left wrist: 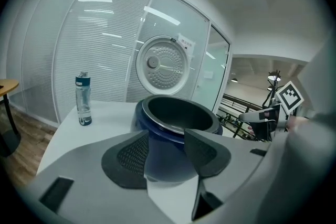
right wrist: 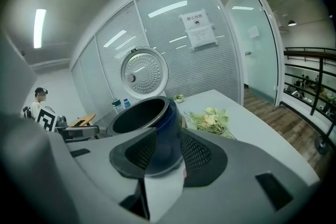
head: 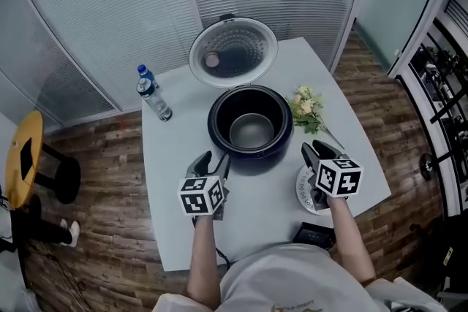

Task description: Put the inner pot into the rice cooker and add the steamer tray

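Left gripper [head: 214,157] and right gripper [head: 316,148] both spread wide and empty beside the open rice cooker [head: 248,161], inner pot [head: 251,132] inside it, steamer tray [head: 303,191] under the right gripper.

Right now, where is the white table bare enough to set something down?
Bare: the left strip between clear water bottles and left gripper; the far-right edge beyond the yellow flowers. Crowded: front right, round white steamer tray and black box.

right gripper [right wrist: 167,138]: jaws apart | rice cooker [right wrist: 140,114]: ahead, lid [right wrist: 143,74] raised | flowers [right wrist: 210,119]: right of it
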A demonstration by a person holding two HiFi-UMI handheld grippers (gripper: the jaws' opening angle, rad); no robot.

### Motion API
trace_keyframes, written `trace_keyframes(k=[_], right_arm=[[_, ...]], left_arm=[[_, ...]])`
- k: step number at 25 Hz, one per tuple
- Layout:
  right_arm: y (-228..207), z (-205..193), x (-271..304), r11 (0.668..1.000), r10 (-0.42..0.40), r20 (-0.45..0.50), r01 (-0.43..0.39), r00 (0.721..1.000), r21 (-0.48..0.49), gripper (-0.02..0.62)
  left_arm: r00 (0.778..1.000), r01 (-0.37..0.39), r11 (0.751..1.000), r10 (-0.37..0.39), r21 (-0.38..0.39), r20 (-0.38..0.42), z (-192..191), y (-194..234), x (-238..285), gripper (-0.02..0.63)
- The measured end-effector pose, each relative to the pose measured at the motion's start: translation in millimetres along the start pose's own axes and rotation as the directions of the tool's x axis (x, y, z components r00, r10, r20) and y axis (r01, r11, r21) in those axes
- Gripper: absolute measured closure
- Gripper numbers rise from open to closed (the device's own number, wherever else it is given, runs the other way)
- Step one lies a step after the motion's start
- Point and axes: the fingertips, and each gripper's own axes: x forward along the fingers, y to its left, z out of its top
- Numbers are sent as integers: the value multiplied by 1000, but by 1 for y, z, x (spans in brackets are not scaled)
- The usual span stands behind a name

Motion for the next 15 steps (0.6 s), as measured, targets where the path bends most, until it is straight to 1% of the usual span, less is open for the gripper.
trace_keyframes(k=[5, 11, 15], right_arm=[[-6, -26, -23, 999, -41, -14, 42, 999, 18, 454], [-22, -63, -59, 993, -104, -42, 106, 994, 48, 454], [-32, -87, -81, 987, -137, -68, 142, 988, 70, 454]], left_arm=[[999, 37, 999, -37, -2, -21, -24, -17, -9, 403], [994, 97, 995, -97, -3, -45, -50, -47, -17, 403], [991, 127, 992, -128, -22, -47, -65, -64, -21, 403]])
